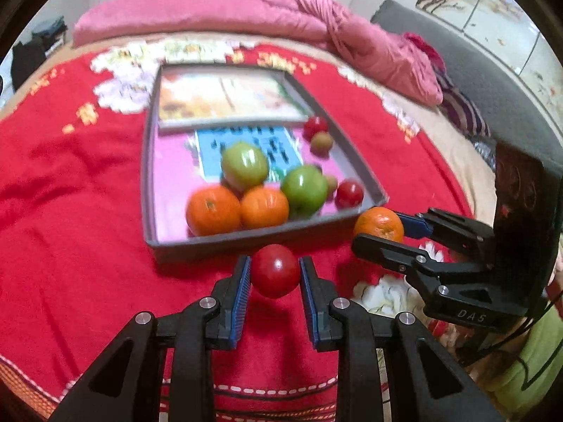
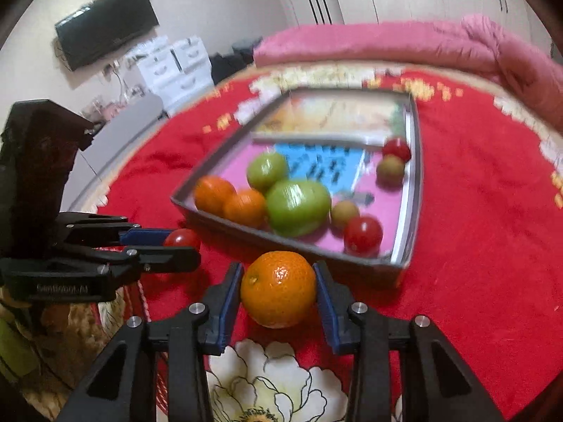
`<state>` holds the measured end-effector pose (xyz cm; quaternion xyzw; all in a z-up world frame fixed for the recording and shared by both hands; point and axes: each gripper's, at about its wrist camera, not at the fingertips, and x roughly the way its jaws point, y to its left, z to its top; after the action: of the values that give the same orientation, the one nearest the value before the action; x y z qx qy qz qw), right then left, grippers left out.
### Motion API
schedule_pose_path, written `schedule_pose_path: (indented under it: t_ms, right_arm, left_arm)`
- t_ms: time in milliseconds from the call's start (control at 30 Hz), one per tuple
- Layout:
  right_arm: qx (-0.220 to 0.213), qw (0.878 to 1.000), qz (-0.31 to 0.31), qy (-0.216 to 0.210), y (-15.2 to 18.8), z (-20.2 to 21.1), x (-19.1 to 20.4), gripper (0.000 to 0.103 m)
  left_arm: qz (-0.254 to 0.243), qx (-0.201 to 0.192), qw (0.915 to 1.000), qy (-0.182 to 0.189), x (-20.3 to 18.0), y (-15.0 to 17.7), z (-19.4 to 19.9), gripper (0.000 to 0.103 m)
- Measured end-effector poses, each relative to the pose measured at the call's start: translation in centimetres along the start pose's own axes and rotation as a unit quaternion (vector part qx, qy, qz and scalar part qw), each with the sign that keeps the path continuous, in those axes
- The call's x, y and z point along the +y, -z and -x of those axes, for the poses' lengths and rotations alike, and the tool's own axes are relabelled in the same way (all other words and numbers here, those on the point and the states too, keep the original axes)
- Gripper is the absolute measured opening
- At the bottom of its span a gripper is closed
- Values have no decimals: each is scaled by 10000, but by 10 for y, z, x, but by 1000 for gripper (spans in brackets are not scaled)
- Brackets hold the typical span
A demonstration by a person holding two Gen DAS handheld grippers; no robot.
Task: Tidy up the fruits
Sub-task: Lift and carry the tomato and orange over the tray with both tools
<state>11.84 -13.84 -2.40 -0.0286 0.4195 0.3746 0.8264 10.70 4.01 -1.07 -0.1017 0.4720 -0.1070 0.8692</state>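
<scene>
Left wrist view: the left tool (image 1: 274, 271) clamps a red tomato (image 1: 274, 270) between its blue pads, just short of the grey tray (image 1: 225, 242) on the red bedspread (image 1: 70, 183).

Right wrist view: the right tool (image 2: 278, 290) grips an orange (image 2: 278, 288) beside the tray's near wall (image 2: 281, 242), two green apples (image 2: 297, 206) inside.

The bedspread (image 1: 88, 183) is bright red, with white flowers outlined in black and yellow blocky marks. The tray (image 1: 267, 237) has grey walls and a pink floor carrying a blue printed panel. In it lie two orange mandarins (image 1: 213, 210), two glossy green apples (image 1: 304, 190) and red tomatoes (image 1: 349, 194). The rolled blanket (image 1: 218, 10) is pink. Both grippers' arms are black with blue pads (image 1: 242, 286).
</scene>
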Motion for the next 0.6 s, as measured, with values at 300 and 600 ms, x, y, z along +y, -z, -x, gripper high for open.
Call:
schedule_pose_path:
  t_ms: [300, 600]
  right_arm:
    - [-800, 9961, -14, 366, -20, 29, -4, 40]
    - [-1072, 9923, -60, 612, -32, 35, -11, 40]
  left_arm:
    - [136, -424, 9989, -145, 6, -22, 25, 28]
    - [228, -473, 9979, -390, 12, -39, 13, 28]
